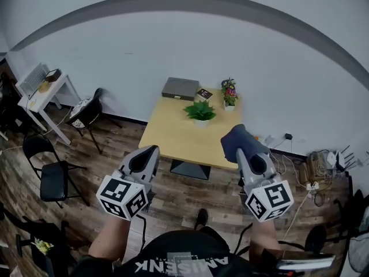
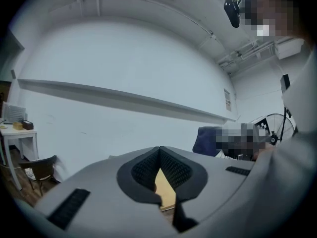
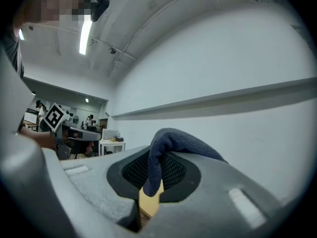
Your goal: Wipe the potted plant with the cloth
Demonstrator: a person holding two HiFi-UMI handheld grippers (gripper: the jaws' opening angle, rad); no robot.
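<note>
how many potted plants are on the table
2. A green leafy plant stands mid-table toward the far edge; a smaller flowering plant stands at the far right corner. Nothing seems to hide another.

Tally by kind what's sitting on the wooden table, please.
Potted plants: 2, the green potted plant and the flowering potted plant
Flat grey box: 1
Small dark patterned item: 1
Total: 4
</note>
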